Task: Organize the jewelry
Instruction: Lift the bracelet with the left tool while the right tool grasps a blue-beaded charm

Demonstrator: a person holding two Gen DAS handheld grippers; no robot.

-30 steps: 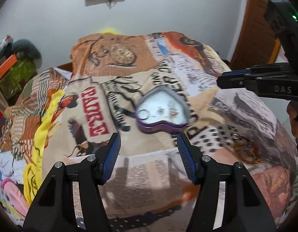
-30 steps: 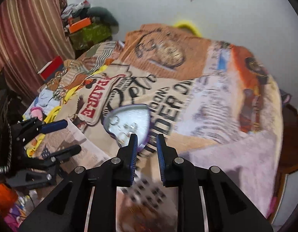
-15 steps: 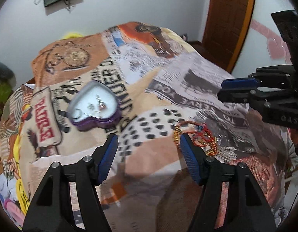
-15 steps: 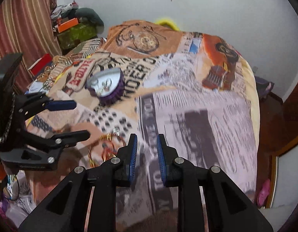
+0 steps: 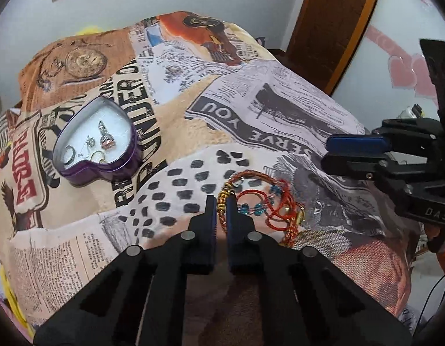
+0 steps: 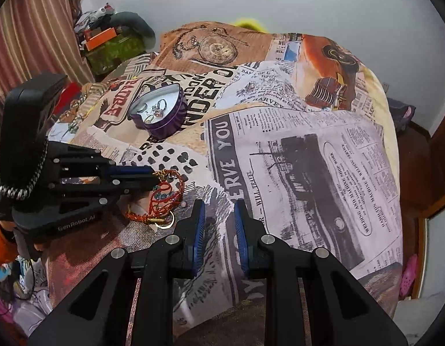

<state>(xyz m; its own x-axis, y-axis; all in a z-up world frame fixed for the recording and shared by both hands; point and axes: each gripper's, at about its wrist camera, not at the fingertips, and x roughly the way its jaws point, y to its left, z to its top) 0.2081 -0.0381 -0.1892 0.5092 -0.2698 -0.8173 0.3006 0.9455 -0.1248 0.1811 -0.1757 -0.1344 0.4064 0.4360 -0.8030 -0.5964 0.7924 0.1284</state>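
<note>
A tangle of bracelets (image 5: 262, 201) lies on the printed blanket: a gold beaded bangle, red cords, blue beads. My left gripper (image 5: 221, 206) is closing its jaws onto the gold beaded part, and both pads press on it. In the right wrist view the left gripper (image 6: 154, 178) reaches in from the left onto the bracelets (image 6: 167, 193). A purple heart-shaped tin (image 5: 95, 141) stands open to the upper left, holding rings and earrings. My right gripper (image 6: 219, 210) hovers just right of the pile, with a narrow gap and nothing between its fingers; the left wrist view shows the right gripper (image 5: 329, 154) too.
The blanket (image 6: 309, 158) covers a bed that drops off at the right and near edges. A brown door (image 5: 332, 28) stands beyond the bed. Striped curtains (image 6: 29, 28) and piled bags (image 6: 112, 46) sit at the far left. Pink footwear (image 6: 407, 274) lies on the floor.
My left gripper swung right from the heart tin to the bracelet pile, dropped onto it and closed on the gold bangle. The right gripper also shifted right and lower, with its gap unchanged.
</note>
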